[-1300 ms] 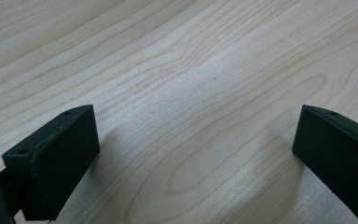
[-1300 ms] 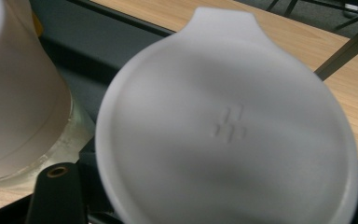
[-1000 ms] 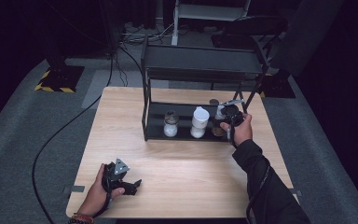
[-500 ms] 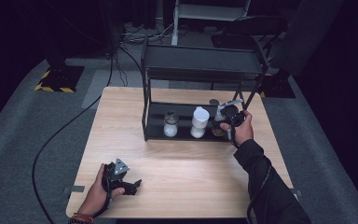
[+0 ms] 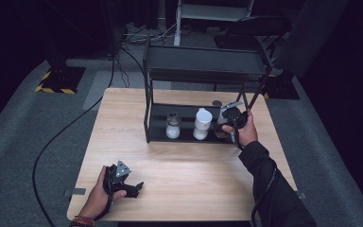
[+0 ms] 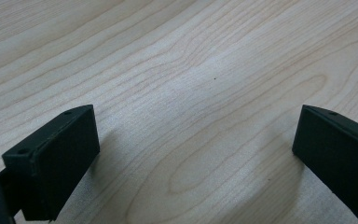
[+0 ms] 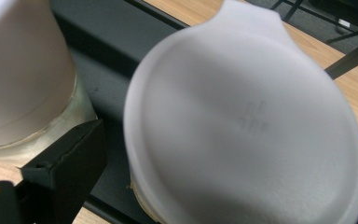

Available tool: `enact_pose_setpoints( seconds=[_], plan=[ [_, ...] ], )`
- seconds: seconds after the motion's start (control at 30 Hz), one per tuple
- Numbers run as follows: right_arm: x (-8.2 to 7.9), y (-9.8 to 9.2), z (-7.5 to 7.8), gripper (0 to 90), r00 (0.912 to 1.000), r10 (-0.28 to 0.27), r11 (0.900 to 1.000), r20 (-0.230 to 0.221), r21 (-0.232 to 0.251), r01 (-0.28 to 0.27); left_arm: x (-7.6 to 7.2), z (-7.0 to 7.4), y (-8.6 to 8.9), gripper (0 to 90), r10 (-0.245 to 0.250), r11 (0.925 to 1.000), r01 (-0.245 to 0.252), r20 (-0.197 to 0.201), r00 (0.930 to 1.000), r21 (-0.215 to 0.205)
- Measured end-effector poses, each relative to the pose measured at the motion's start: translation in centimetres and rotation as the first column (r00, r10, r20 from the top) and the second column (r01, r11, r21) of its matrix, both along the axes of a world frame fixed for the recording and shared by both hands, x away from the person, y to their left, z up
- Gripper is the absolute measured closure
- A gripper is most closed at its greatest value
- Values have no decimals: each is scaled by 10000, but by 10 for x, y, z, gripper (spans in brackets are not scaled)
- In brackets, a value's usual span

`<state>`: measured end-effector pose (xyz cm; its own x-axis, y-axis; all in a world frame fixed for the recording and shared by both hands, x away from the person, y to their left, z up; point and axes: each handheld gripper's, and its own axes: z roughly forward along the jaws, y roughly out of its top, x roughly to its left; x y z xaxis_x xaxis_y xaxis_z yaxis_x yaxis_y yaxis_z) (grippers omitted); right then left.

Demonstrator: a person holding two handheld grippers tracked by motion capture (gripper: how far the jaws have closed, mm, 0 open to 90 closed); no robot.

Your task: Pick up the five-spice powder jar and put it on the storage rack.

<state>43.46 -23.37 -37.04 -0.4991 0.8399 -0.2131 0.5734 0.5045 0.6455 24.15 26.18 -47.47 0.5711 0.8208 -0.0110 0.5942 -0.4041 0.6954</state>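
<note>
A black two-shelf rack (image 5: 203, 64) stands at the back of the wooden table (image 5: 189, 165). On its lower shelf stand a small glass jar (image 5: 172, 126) and a taller white-lidded jar (image 5: 202, 124). At that shelf's right end my right gripper (image 5: 223, 126) is over a third jar (image 5: 220, 133). In the right gripper view this jar's white lid (image 7: 247, 121) sits between the jaws, which have just been opening; the one finger in sight (image 7: 67, 161) stands clear of it. My left gripper (image 5: 136, 186) rests open on the table's front left, with bare wood between its jaws (image 6: 196, 149).
The rack's top shelf overhangs the jars. Another small round lid (image 5: 216, 102) lies at the back of the lower shelf. A black cable (image 5: 52, 142) trails over the grey floor at the left. Dark stands and a chair base sit behind the table.
</note>
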Motion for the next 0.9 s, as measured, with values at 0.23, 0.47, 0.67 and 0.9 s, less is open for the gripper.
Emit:
enact_pose_setpoints(
  seconds=[0.23, 0.47, 0.67, 0.9],
  plan=[
    [-3, 0, 2, 43, 9998, 140, 9998, 120, -122, -139, 0, 0, 0, 5, -2, 10000, 2, 2, 10000, 3],
    [-7, -4, 6, 42, 9992, 330, 9994, 220, -44, -329, 0, 0, 0, 5, -3, 10000, 3, 1, 10000, 4],
    [-14, -8, 9, 42, 9984, 383, 9992, 410, 41, -385, 0, 0, 0, 5, -8, 10000, 8, -2, 10000, 8],
    [-22, -14, 13, 41, 9973, 426, 9988, 596, 198, -439, 0, 0, 0, 5, -2, 10000, 2, 1, 10000, 1]
  ],
)
